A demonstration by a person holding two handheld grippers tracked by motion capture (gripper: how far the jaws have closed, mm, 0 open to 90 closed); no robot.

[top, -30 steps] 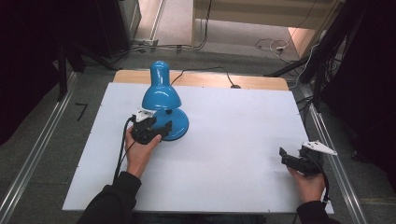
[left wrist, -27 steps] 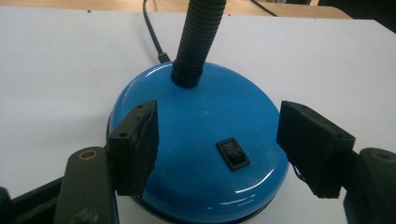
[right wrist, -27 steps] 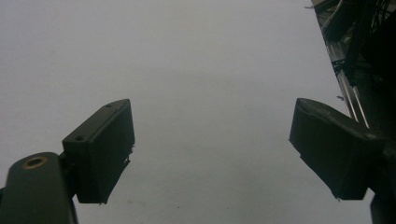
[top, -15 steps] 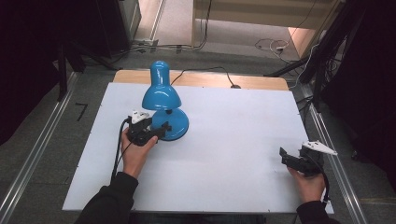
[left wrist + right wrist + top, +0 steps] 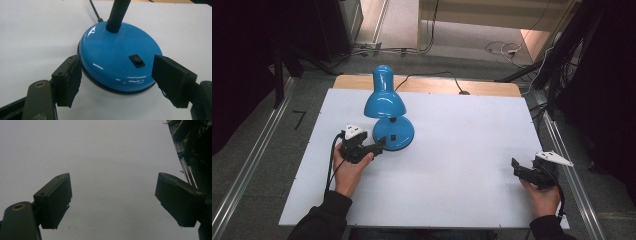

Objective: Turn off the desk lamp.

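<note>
A blue desk lamp (image 5: 385,103) stands on the white table (image 5: 462,140). Its round base (image 5: 117,57) carries a black rocker switch (image 5: 137,60) and a black gooseneck (image 5: 117,15). My left gripper (image 5: 380,144) sits just left of the base. In the left gripper view my left gripper (image 5: 117,83) is open. Its jaws have just been opening, with the near rim of the base between the tips and neither pad touching it. My right gripper (image 5: 516,168) rests low near the table's right front edge. It shows open over bare table (image 5: 112,200), holding nothing.
The lamp's black cord (image 5: 432,76) runs back over a wooden strip (image 5: 492,89) at the table's far edge. Metal rails (image 5: 572,165) flank the table on both sides. Dark stands and cables crowd the right side (image 5: 562,60).
My left gripper has drawn back from the lamp base toward the left and the near side. Its jaws stand wider. The right gripper has not moved.
</note>
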